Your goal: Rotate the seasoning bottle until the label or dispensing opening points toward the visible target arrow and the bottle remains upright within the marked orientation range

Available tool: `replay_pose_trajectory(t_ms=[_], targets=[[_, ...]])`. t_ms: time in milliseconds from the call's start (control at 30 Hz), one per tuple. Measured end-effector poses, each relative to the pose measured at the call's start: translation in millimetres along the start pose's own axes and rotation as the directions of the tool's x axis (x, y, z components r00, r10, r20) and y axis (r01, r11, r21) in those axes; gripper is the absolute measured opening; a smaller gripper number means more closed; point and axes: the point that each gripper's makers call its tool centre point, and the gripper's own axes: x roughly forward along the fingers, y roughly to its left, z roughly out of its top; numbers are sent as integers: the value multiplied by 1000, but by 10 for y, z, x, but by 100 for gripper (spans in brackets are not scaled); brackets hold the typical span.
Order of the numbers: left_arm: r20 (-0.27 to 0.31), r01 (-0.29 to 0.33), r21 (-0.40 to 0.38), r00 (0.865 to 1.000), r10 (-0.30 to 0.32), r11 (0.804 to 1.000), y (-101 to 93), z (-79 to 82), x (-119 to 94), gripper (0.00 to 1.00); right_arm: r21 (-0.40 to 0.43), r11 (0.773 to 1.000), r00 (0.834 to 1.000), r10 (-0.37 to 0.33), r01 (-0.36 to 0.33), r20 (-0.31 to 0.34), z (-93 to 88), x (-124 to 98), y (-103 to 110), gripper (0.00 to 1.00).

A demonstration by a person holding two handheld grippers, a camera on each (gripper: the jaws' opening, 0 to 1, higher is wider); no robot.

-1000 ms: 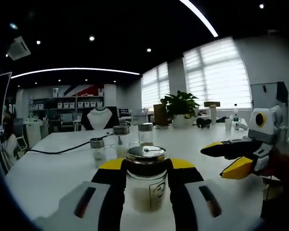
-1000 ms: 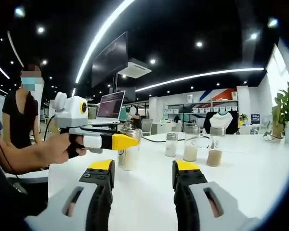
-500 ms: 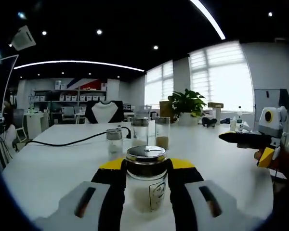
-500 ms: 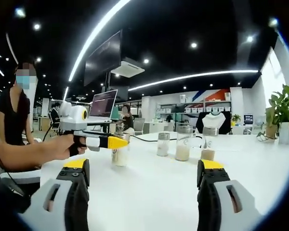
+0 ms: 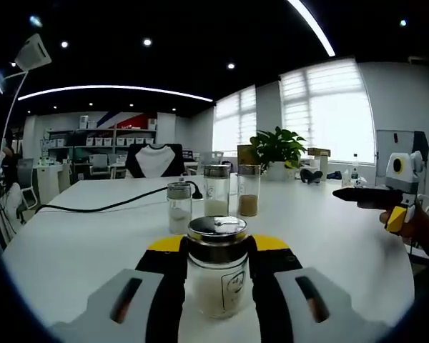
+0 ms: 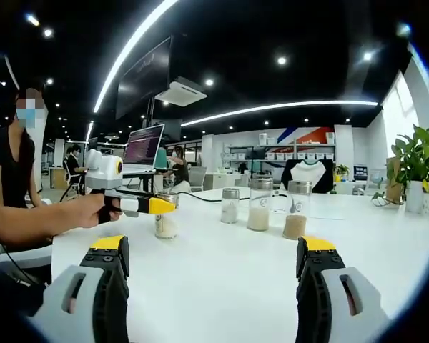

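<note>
The seasoning bottle (image 5: 216, 275) is a clear glass jar of pale powder with a dark shiny lid and a small printed mark on its front. It stands upright on the white table (image 5: 79, 250), and my left gripper (image 5: 216, 246) is shut on it, its yellow-tipped jaws pressing both sides. In the right gripper view the left gripper (image 6: 161, 206) comes in from the left, held by a hand, with the bottle (image 6: 166, 225) at its tip. My right gripper (image 6: 211, 246) is open, its jaws wide apart over bare table. It also appears at the far right, the right gripper (image 5: 361, 201).
Three other shakers (image 5: 179, 207) (image 5: 217, 191) (image 5: 248, 190) stand in a group beyond the bottle, with a black cable (image 5: 93, 209) running left. A potted plant (image 5: 275, 150) sits at the table's far side. A person (image 6: 14, 179) and a laptop (image 6: 144, 146) are at the left.
My right gripper's jaws have spread from narrow to wide. Both views have swung, so the shakers sit differently in frame. The bottle stays gripped in the left jaws.
</note>
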Motion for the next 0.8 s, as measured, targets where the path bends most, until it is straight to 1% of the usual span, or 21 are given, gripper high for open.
replay_pose_trajectory(t_ms=[100, 167, 267, 367, 467, 533, 567, 600, 633, 667, 700, 800], targets=[[4, 17, 25, 1000, -17, 1000, -35, -5, -1, 35, -4, 1000, 1000, 8, -8, -6, -21, 17, 21, 100], [6, 21, 22, 1000, -21, 1000, -8, -3, 17, 36, -13, 1000, 1000, 22, -22, -16, -46, 26, 54, 100], [10, 12, 26, 1000, -12, 1000, 19, 0, 26, 36, -19, 1000, 1000, 21, -21, -19, -56, 26, 58, 100], [14, 7, 23, 1000, -7, 1000, 32, -1, 25, 36, -8, 1000, 1000, 26, -26, -12, -45, 25, 57, 100], [21, 30, 21, 999, -30, 999, 15, -1, 23, 36, -4, 1000, 1000, 21, -21, -9, -46, 18, 40, 100], [-13, 8, -53, 1000, -9, 999, 26, -38, -26, 36, -3, 1000, 1000, 21, -22, -9, -46, 14, 35, 100], [-6, 2, -40, 1000, -2, 999, 22, -15, -37, 36, -3, 1000, 1000, 21, -21, -7, -43, 14, 32, 100], [-14, -13, -39, 1000, 12, 999, 14, -25, -62, 37, -2, 1000, 1000, 22, -22, -5, -39, 14, 34, 100], [-31, -28, -28, 999, 27, 999, 37, -55, -70, 37, 0, 1000, 1000, 23, -23, -5, -40, 16, 36, 100], [-50, -45, 2, 998, 45, 999, 51, -92, -89, 37, 1, 1000, 1000, 24, -24, -5, -43, 17, 43, 100], [-59, -51, 17, 997, 52, 999, 47, -110, -102, 38, 2, 1000, 1000, 26, -26, -5, -48, 21, 49, 100], [-53, -65, 25, 996, 66, 998, 16, -104, -128, 36, -1, 1000, 999, 30, -30, -14, -73, 29, 71, 100]])
